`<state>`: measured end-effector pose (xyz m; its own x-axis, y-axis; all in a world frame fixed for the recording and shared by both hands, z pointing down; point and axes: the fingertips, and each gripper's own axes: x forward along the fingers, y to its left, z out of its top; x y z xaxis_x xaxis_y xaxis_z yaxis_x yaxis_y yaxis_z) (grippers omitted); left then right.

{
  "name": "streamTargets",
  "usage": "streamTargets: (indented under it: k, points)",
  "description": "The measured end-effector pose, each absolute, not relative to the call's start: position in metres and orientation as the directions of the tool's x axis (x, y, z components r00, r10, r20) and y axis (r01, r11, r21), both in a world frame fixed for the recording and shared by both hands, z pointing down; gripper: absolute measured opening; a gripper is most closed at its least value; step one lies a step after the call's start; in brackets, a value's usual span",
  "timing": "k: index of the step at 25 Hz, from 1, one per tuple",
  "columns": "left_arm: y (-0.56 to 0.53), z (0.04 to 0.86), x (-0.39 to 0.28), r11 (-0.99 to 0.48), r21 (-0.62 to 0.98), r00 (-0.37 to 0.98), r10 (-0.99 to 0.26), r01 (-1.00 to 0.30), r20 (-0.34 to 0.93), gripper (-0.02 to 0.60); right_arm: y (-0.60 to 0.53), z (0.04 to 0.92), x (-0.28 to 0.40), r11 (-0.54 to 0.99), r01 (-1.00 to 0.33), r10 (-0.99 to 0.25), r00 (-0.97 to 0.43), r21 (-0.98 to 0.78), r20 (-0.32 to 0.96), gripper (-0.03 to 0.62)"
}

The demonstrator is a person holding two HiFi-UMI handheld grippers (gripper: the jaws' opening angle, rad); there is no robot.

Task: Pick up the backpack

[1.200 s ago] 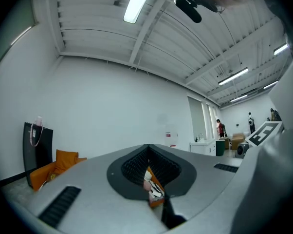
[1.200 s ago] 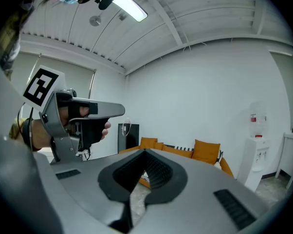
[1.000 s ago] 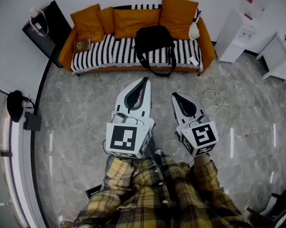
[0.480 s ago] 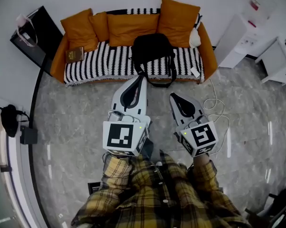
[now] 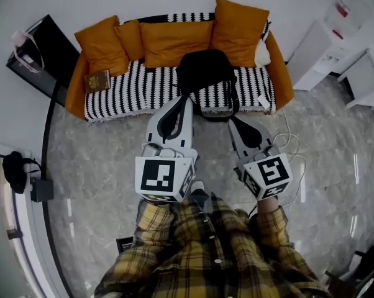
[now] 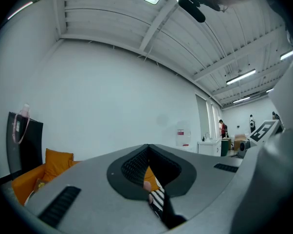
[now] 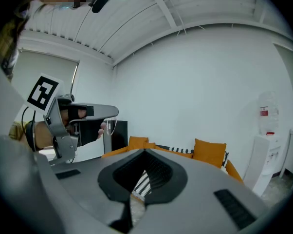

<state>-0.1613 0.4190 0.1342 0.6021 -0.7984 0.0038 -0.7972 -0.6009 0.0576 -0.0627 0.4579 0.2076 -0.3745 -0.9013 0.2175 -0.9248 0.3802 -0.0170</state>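
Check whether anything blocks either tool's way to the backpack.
Nothing visible does. The backpack lies uncovered at the front edge of the sofa; the left tool and right tool, both shut, point toward it from in front.

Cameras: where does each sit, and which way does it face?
Head view: on the person's head, steeply down at the backpack on the sofa; left gripper, right gripper, plaid sleeves show.
Left gripper view: on that gripper, level along its shut jaws at the white wall.
Right gripper view: on that gripper, along shut jaws at the sofa; left gripper shows.
Shared: both gripper views catch orange cushions.
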Motion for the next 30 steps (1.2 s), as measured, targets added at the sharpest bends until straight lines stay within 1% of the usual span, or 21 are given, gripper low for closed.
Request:
streamTargets:
  k: [9, 16, 22, 30]
  points:
    - [0.390, 0.138, -0.177, -0.597, 0.067, 0.599, -0.801, -0.799, -0.002, 0.018, 0.426, 0.209, -0.059, 0.351, -0.936, -0.914, -0.347, -0.016, 0.210, 0.015]
    - [0.356, 0.141, -0.166, -0.593, 0.057, 0.593, -0.805, -0.803, -0.017, 0.018, 0.388, 0.215, -0.046, 0.364, -0.931, -0.910, -0.357, -0.005, 0.210, 0.015]
    - [0.286, 0.141, -0.148, -0.551, 0.051, 0.551, -0.834, -0.833, -0.023, 0.018, 0.314, 0.216, -0.027, 0.411, -0.911, -0.893, -0.402, 0.004, 0.200, 0.015]
    - [0.164, 0.153, -0.091, -0.494, 0.063, 0.496, -0.868, -0.867, 0.034, 0.018, 0.187, 0.219, 0.026, 0.483, -0.876, -0.851, -0.472, -0.009, 0.233, 0.015]
